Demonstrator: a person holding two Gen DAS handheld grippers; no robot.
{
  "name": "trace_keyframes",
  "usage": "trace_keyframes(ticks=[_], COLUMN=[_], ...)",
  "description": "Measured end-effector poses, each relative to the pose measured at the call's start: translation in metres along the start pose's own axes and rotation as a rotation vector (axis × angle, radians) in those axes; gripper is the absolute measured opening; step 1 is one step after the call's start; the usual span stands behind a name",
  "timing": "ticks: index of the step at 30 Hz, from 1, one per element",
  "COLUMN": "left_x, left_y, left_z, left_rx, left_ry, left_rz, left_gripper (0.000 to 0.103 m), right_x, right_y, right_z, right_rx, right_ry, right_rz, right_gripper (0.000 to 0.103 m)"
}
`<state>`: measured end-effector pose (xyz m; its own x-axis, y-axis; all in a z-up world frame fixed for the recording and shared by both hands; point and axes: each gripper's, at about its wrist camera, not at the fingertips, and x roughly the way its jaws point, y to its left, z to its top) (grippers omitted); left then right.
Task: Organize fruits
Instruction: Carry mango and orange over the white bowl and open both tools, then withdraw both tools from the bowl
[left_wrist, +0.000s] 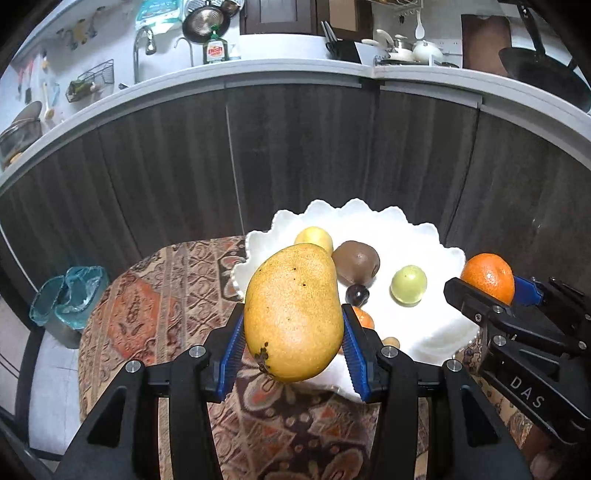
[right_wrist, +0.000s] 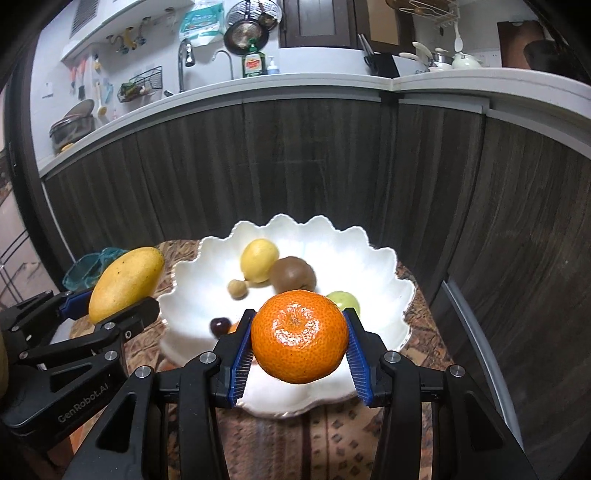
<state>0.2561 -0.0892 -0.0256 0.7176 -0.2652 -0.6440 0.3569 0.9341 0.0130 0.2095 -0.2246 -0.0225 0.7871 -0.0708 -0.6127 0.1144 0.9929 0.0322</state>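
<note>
My left gripper (left_wrist: 293, 332) is shut on a yellow mango (left_wrist: 293, 314) and holds it above the near left rim of a white scalloped bowl (left_wrist: 424, 236). My right gripper (right_wrist: 299, 343) is shut on an orange tangerine (right_wrist: 300, 336) above the bowl's (right_wrist: 384, 266) near side. In the bowl lie a yellow fruit (right_wrist: 259, 260), a brown kiwi (right_wrist: 293, 275), a green fruit (right_wrist: 343, 300), a dark cherry (right_wrist: 218, 326) and a small tan fruit (right_wrist: 238, 288). The mango (right_wrist: 125, 282) and left gripper show at the left of the right wrist view. The tangerine (left_wrist: 487, 277) shows at right in the left wrist view.
The bowl stands on a small table with a patterned cloth (left_wrist: 166, 295). A blue glass dish (left_wrist: 70, 295) sits at the table's far left. Dark wood cabinet fronts (left_wrist: 295, 155) under a kitchen counter rise close behind the table.
</note>
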Motion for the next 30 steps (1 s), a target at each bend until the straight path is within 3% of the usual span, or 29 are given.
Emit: trace_keyframes(ticks=[10, 19, 21, 22, 24, 26, 28, 30], left_x=[0.046, 0.064, 0.061, 0.059, 0.055, 0.05, 0.044, 0.037], left_y=[-0.012, -0.013, -0.013, -0.013, -0.012, -0.009, -0.008, -0.007], left_z=[0.007, 0.002, 0.003, 0.004, 0.005, 0.005, 0.005, 0.005], left_rx=[0.021, 0.04, 0.052, 0.055, 0.051, 0.048, 0.045, 0.041], left_ry=[0.053, 0.075, 0.055, 0.046, 0.032, 0.025, 0.013, 0.001], left_rz=[-0.016, -0.01, 0.011, 0.022, 0.044, 0.056, 0.07, 0.081], left_gripper=[0.048, 0.049, 0.055, 0.062, 0.066, 0.071, 0.079, 0.085], right_x=[0.034, 0.051, 0.051, 0.051, 0.05, 0.046, 0.039, 0.035], right_y=[-0.017, -0.023, -0.022, -0.022, -0.023, -0.025, -0.025, -0.025], right_z=[0.001, -0.004, -0.005, -0.005, -0.005, -0.004, -0.002, 0.0], right_rx=[0.024, 0.033, 0.028, 0.029, 0.038, 0.047, 0.046, 0.041], right_ry=[0.042, 0.07, 0.066, 0.067, 0.064, 0.049, 0.022, 0.009], right_rz=[-0.025, -0.037, -0.042, -0.042, -0.049, -0.072, -0.099, -0.117], right_gripper=[0.047, 0.047, 0.048, 0.048, 0.058, 0.086, 0.093, 0.093])
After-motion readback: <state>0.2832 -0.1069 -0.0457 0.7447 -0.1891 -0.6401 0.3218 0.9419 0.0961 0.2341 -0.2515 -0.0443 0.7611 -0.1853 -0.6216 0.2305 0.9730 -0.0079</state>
